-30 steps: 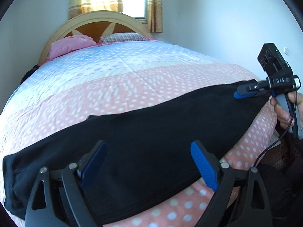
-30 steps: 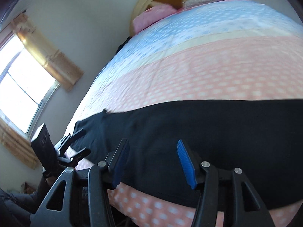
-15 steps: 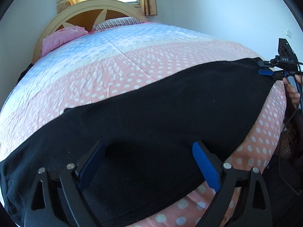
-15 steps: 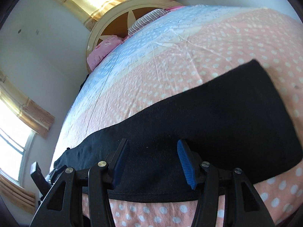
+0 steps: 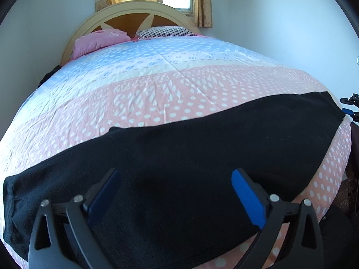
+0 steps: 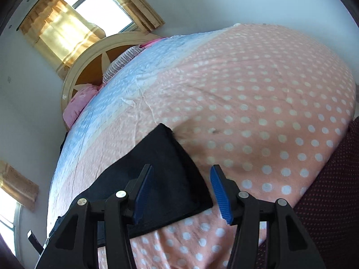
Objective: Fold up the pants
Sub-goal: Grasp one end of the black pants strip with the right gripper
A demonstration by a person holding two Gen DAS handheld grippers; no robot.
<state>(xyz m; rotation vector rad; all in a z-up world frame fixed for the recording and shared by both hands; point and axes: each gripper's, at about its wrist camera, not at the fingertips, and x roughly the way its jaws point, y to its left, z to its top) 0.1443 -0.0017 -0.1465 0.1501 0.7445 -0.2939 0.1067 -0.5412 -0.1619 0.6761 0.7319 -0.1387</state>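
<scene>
Black pants [image 5: 179, 168] lie flat in a long strip across the near end of the bed, one end at the left, the other at the right. My left gripper [image 5: 176, 192] is open and empty, hovering over the middle of the pants. My right gripper [image 6: 179, 192] is open and empty just above the right end of the pants [image 6: 163, 179], its left finger over the cloth, its right finger over the bedspread. The right gripper also shows at the right edge of the left wrist view [image 5: 350, 106].
The bed has a pink and blue dotted bedspread [image 5: 157, 85], pillows [image 5: 101, 40] and a rounded headboard [image 5: 139, 13] at the far end. Curtained windows [image 6: 74, 27] are behind. A dark red dotted surface [image 6: 325, 190] is at the bed's right.
The right gripper has swung to the right end of the pants, away from their middle. The left gripper has drawn back and tilted up a little, still over the pants.
</scene>
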